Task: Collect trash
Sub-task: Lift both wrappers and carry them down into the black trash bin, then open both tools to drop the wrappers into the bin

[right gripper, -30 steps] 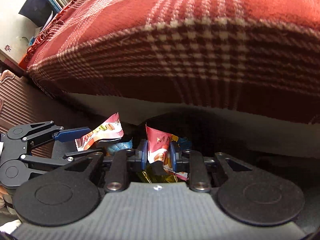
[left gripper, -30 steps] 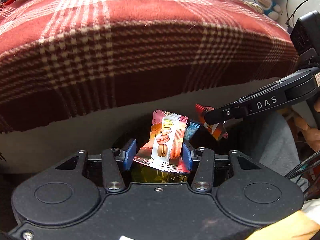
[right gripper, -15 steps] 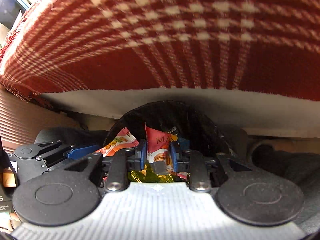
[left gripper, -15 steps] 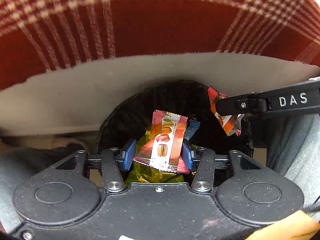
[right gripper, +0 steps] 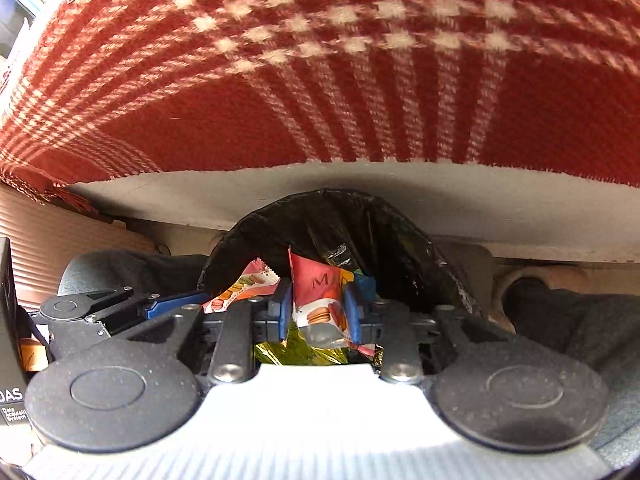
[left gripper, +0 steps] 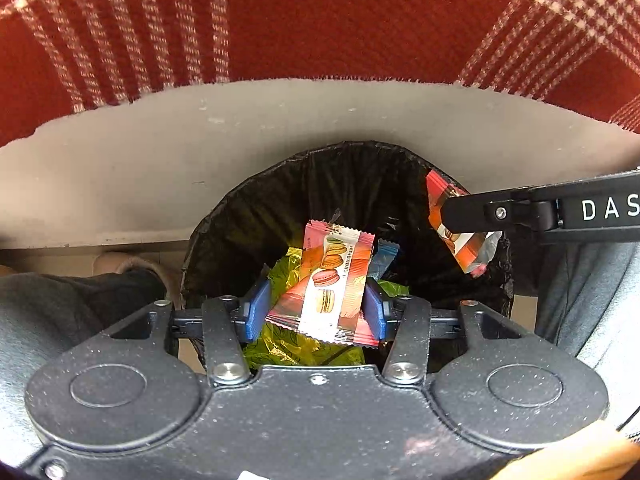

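A bin lined with a black bag [left gripper: 360,184] stands open below both grippers. My left gripper [left gripper: 315,296] hangs over its mouth, shut on a pink-and-white macaron wrapper [left gripper: 336,280], with a green wrapper [left gripper: 296,348] and a blue one [left gripper: 384,256] bunched behind it. In the right wrist view my right gripper [right gripper: 319,300] is over the same bag [right gripper: 340,220]. Its jaws are opening, and a red macaron wrapper [right gripper: 320,284] still stands between the blue pads, touching them. The left wrist view shows that wrapper [left gripper: 464,252] hanging from the right gripper's finger [left gripper: 472,214] at the bin's right rim.
A red plaid blanket [left gripper: 320,20] hangs over a pale ledge [left gripper: 160,160] just behind the bin. A person's grey-trousered legs [left gripper: 60,312] and a shoe [left gripper: 132,264] flank the bin. A ribbed brown case [right gripper: 60,240] stands at the left.
Both grippers have sunk from the blanket's edge down to the bin's mouth, which now fills the middle of both views. The right jaws stand slightly wider.
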`<state>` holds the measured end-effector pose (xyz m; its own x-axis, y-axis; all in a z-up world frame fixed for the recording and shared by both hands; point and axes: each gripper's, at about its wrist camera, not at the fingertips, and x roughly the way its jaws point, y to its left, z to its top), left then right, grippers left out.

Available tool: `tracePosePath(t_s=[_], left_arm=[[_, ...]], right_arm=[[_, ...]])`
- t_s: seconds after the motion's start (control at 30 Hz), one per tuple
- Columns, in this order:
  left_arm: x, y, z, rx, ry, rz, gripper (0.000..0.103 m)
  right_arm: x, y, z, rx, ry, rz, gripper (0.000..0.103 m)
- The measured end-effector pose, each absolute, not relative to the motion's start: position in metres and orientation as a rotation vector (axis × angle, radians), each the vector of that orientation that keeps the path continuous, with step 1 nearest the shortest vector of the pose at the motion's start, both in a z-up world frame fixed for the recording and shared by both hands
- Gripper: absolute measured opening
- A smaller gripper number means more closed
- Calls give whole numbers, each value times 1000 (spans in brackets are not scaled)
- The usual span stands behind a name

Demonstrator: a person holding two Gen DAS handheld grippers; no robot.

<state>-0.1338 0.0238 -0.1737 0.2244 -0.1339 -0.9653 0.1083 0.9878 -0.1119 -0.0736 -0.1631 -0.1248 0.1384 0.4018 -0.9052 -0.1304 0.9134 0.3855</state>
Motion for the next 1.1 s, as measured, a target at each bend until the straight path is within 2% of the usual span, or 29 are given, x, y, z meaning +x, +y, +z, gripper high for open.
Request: tracePosePath(t_s=[0.2,0.33,0.4,0.43,0.47,0.8,1.1], left_arm=[[-134,23,-176,-27,1338,-171,47],[-134,22,-175,-24,1341,-173,50],[-133,22,-176,-31,1347,-176,54],[-133,22,-175,-36,1351,-178,55],[-133,22,-175,-38,1352,-179,57],[-132,20,-166,-37,1337,-179,66],[-129,20,-156,-24,1322,-184,68]], right_arm=[[-69,-172,-123,243,1389,380,34],[-66,-170,-125,243,1392,379,38],[-66,-170,-124,241,1393,378,46],[-67,-170,-123,241,1393,378,54],[-66,-170,-123,241,1392,380,55],[-67,-167,-116,235,1385,383,57],[-67,-171,-110,238,1380,382,59]])
